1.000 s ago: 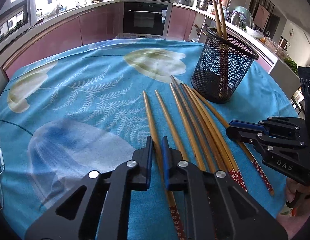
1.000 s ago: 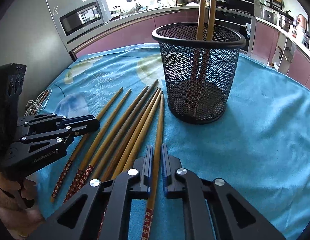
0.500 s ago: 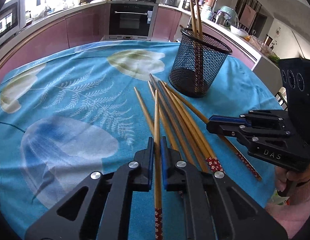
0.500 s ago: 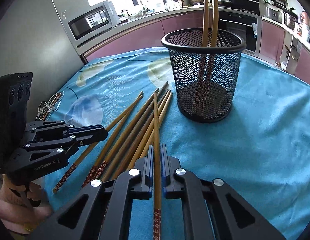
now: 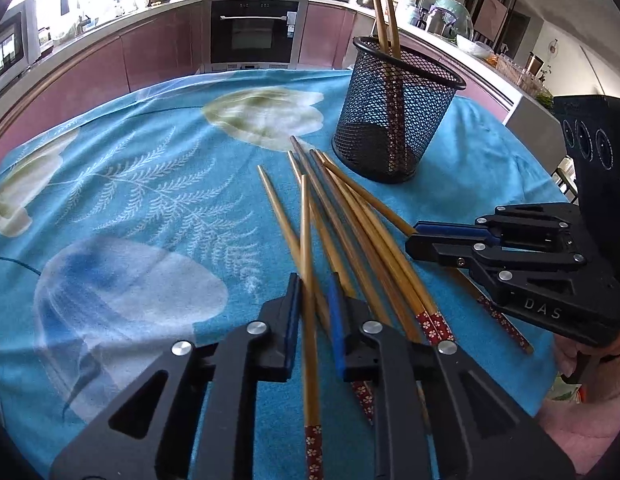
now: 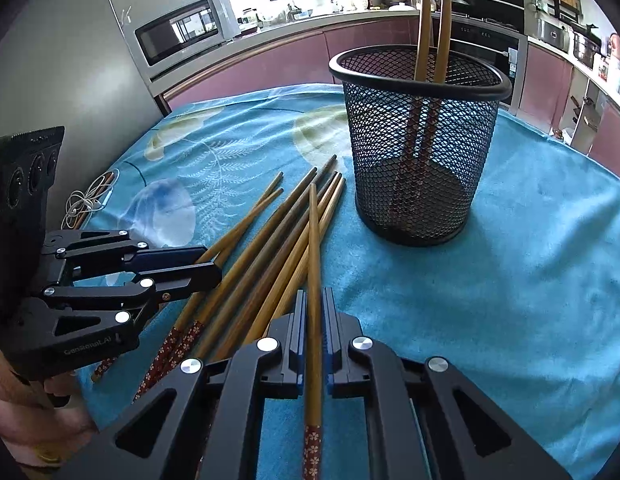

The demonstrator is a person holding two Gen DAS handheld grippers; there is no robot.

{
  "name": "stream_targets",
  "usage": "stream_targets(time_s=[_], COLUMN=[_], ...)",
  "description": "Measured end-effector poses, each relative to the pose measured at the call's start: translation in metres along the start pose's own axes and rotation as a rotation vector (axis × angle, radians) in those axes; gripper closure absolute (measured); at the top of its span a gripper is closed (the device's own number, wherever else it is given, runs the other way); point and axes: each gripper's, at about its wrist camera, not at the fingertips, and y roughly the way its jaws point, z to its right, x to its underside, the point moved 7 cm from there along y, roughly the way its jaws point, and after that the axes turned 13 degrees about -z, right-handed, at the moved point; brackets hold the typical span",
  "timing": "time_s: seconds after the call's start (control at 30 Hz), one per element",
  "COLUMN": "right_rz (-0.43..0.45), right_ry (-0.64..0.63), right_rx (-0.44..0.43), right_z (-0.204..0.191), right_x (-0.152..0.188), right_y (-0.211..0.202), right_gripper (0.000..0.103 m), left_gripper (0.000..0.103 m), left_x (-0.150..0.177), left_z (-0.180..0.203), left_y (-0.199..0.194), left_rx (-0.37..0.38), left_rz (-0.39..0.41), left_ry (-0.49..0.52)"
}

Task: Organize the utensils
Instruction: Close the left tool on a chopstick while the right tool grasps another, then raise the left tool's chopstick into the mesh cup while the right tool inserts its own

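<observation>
While chopstick (image 6: 313,264) looks light, stiff, slippery | right hand-held gripper (image 6: 313,312) clamps it near patterned end | left hand-held gripper (image 5: 311,304) narrow, chopstick between, grip uncertain.

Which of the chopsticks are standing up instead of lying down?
The two chopsticks in the black mesh holder: they stand red ends down, leaning on its rim. The others lie roughly flat, on or just above the blue tablecloth.
</observation>
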Motion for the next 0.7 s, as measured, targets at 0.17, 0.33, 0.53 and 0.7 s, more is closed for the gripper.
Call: stream_targets(time_s=[0.17, 0.33, 0.53, 0.7], right_rz=[0.038, 0.085, 0.152, 0.220], right_ry=[-0.010, -0.016, -0.019, -0.018], right_rx=[-0.010, -0.020, -0.041, -0.064], right_z=[-0.001, -0.001, -0.003, -0.002], right_x=[0.000, -0.001, -0.005, -0.013], right_y=[-0.016, -0.034, -0.059, -0.086], right_gripper=[0.097, 0.097, 0.097, 0.097], left_gripper=[0.095, 0.096, 0.096, 0.096], left_x=[0.000, -0.002, -0.008, -0.017], left_z=[-0.002, -0.003, -0.001, 0.007], left_y=[-0.003, -0.019, -0.045, -0.079], left_rx=[0.000, 0.024, 0.092, 0.152], left_rz=[0.010, 0.041, 0.091, 0.159], left_ry=[-0.014, -0.017, -0.021, -0.004])
